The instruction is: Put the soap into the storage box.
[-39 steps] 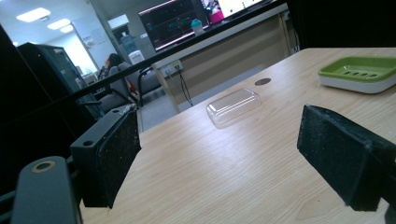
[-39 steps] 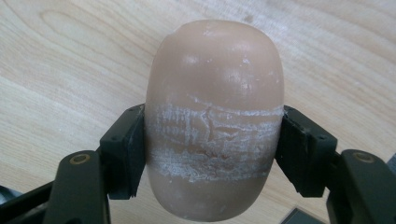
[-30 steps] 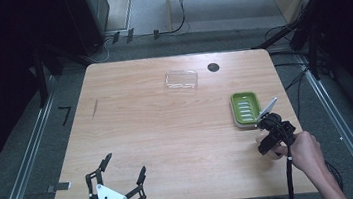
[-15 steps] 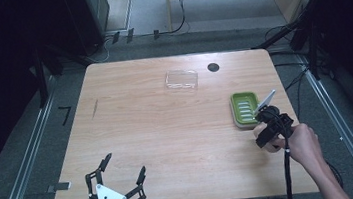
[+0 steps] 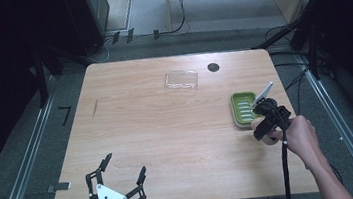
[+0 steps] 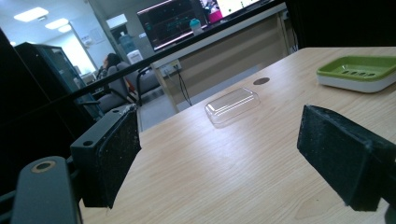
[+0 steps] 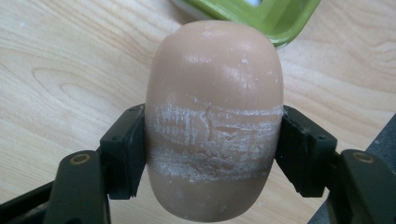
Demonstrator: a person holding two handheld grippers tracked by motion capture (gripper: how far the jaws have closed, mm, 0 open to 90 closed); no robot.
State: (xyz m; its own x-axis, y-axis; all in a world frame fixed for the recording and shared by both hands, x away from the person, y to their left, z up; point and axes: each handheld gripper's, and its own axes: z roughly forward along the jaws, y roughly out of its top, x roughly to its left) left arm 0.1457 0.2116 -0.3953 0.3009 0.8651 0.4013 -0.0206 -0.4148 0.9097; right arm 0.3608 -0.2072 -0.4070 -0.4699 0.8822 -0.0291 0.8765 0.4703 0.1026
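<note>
Since a second ago, my right gripper [image 7: 212,154] has edged toward the green soap dish [image 5: 244,108] just ahead, jaws clamping the soap bar [image 7: 214,119] across its middle for placing; my left gripper [image 5: 116,179] waits, jaws wide.

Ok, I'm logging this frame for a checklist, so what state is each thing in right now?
Soap bar: clamped between the right hand-held gripper's pads, beside the dish.
Green soap dish: lies flat on the table, empty.
Clear lid: flat on the table, apart from the dish.
Right hand-held gripper: shut on the soap bar.
Left hand-held gripper: open, holding nothing.
</note>
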